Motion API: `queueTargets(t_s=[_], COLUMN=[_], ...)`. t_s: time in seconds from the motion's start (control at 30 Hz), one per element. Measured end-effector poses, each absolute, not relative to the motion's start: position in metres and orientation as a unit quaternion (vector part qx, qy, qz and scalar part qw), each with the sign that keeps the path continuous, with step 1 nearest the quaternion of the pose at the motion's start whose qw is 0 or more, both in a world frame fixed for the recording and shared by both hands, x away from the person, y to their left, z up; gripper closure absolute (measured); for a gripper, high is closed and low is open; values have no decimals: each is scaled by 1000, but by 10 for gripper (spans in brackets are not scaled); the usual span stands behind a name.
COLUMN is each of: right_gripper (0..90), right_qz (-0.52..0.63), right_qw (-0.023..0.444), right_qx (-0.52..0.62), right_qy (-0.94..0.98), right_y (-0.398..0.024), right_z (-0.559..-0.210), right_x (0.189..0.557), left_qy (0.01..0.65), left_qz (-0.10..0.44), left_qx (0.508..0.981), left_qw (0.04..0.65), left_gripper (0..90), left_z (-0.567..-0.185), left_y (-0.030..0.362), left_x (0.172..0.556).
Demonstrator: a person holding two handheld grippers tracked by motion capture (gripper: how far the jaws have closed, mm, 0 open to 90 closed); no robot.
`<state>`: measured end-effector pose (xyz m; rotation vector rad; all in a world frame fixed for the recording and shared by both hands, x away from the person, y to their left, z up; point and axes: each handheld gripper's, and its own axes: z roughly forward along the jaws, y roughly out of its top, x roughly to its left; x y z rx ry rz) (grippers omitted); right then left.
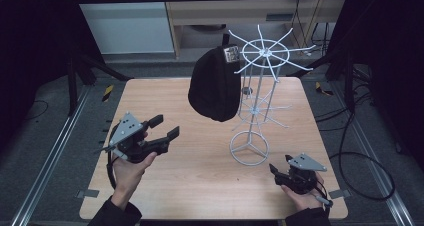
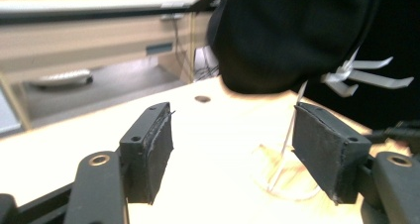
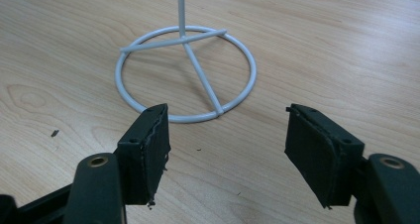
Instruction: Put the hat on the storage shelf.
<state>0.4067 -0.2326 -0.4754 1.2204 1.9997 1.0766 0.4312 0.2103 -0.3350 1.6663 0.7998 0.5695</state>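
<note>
I find the wooden surface carrying one white wire stand, its ring base resting flat toward my right side. A black beanie hangs from an upper arm of the stand, on the stand's left, clear of the wood below it.

My left gripper sits over the left half of the surface, tilted up and pointing toward the beanie. Its jaws are spread wide and nothing lies between them. In the left gripper view the beanie hangs ahead and above the jaw line, well apart from both pads, with the stand's thin post showing just inside the right-hand pad.

My right gripper rests low at the near right corner, just beside the ring base. Its jaws are likewise spread and hold nothing. In the right gripper view the ring base lies directly ahead of the gap, near the left-hand pad but not touching it. Bare wood shows between the pads.
</note>
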Motion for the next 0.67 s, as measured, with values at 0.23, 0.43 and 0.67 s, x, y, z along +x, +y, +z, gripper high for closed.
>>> queueTargets(t_s=[0.23,0.43,0.67], right_gripper=[298,245,197], right_qz=[401,399,393], right_qw=[278,281,279], right_qx=[461,473,489], right_qy=[741,734,727], right_y=[-234,-238,-245], right_z=[-476,-479,-481], right_x=[407,408,410], left_qy=[389,441,468], left_qz=[235,225,225], left_qx=[731,735,740], left_qw=[509,463,427], left_gripper=[283,247,219], left_z=[-391,-428,-453], left_y=[241,265,283], left_x=[427,433,437])
